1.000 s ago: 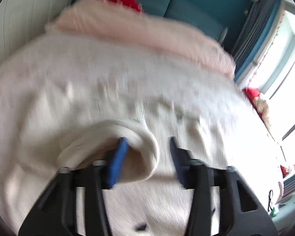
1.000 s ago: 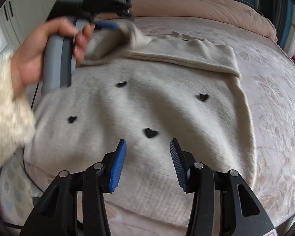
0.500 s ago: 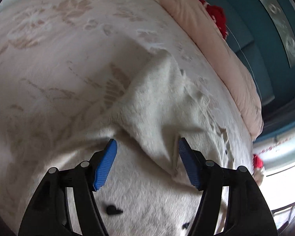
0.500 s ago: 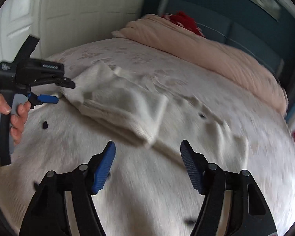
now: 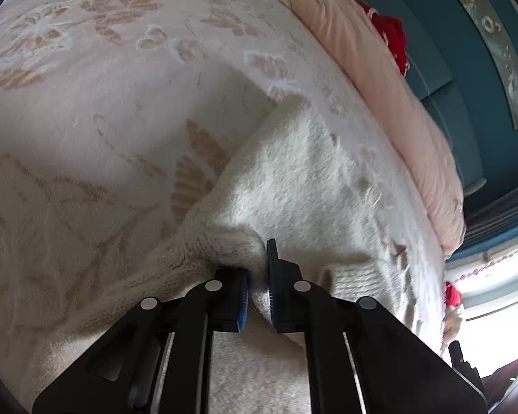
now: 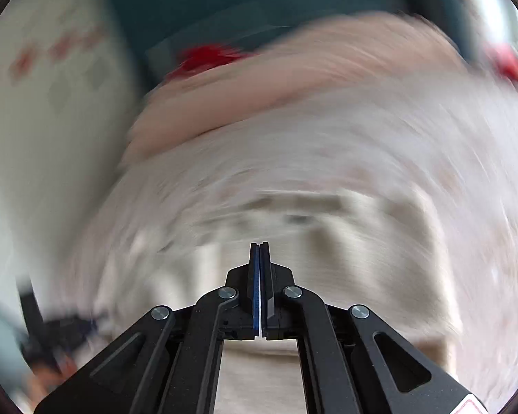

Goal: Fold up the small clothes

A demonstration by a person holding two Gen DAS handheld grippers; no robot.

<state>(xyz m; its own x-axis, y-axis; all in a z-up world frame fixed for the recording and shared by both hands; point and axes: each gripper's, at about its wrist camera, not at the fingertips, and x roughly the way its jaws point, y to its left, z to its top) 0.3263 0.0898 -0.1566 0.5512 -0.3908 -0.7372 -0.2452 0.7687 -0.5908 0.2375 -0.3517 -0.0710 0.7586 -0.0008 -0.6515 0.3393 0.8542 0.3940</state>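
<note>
Pinching a bunched edge of the cream sweater (image 5: 293, 186), the left gripper (image 5: 257, 286) has its jaws nearly closed with a thick wad of knit between the blue pads. Left wrist view: the sweater lies on the bed blanket (image 5: 86, 103), running from the near centre out to the far right, one folded flap lying on top. The knit looks fluffy, soft and light; it should drape and sag rather than hold shape, and likely stretches if pulled hard. A thick edge or corner fold seems the best place to take hold, as here. The blanket is pale pink with a tan leaf and flower pattern, plush, so the sweater may cling a little. Far right: a pink duvet (image 5: 397, 110), something red (image 5: 390, 34) past it, a teal wall (image 5: 466, 69), bright window at the right edge.

Right wrist view: heavily motion-blurred. The right gripper (image 6: 260, 276) has its pads pressed flat together, nothing seen between them. Cream fabric, probably the sweater, spreads below and ahead of it. Beyond: pink duvet, a red smear, teal wall, white cabinet (image 6: 34, 120) on the left. A dark blurred shape at near left cannot be identified.
</note>
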